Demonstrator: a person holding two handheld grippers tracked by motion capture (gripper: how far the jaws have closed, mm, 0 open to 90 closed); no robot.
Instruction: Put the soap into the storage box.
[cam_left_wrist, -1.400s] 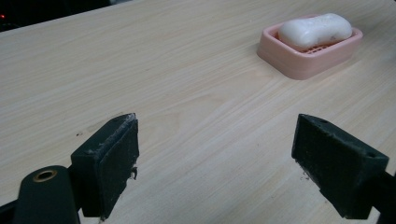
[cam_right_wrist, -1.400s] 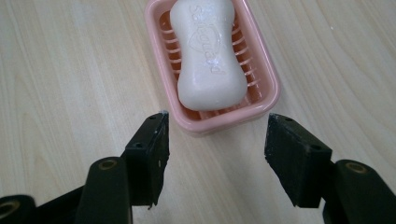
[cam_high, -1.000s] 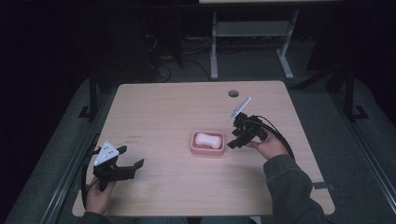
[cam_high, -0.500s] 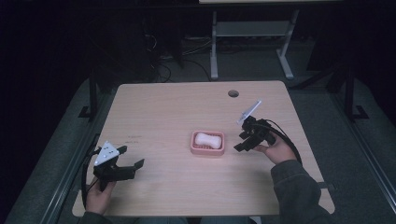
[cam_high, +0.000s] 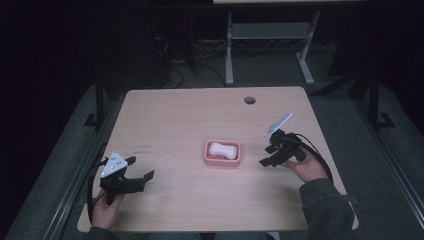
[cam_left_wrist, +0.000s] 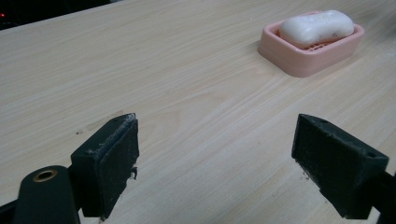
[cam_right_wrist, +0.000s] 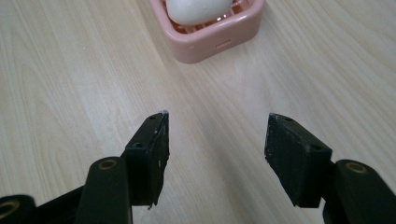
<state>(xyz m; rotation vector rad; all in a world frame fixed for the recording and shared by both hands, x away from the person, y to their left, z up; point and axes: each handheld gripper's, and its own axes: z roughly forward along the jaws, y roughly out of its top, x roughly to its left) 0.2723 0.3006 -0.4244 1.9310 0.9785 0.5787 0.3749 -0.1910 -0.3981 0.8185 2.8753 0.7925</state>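
A white bar of soap (cam_high: 222, 149) lies in a pink soap dish (cam_high: 236, 160) at the middle of the wooden table. The left gripper view shows the soap (cam_left_wrist: 317, 27) and its dish (cam_left_wrist: 308, 60) far off at the upper right. My left gripper (cam_high: 141, 170) rests near the table's front left, open and empty, its jaws wide apart (cam_left_wrist: 215, 163). My right gripper (cam_high: 267, 156) is just right of the dish, open with nothing between its jaws (cam_right_wrist: 217, 140). The dish (cam_right_wrist: 224, 39) lies a short way ahead of them, holding the soap (cam_right_wrist: 196, 9).
The table (cam_high: 190, 115) has a round cable hole (cam_high: 249, 100) at its back right. Behind it stands a white metal frame (cam_high: 267, 35) on a dark floor. Bare wood surrounds the dish on all sides.
My right gripper has drawn back to the right, away from the soap dish, and lowered toward the table. The left gripper has stayed put.
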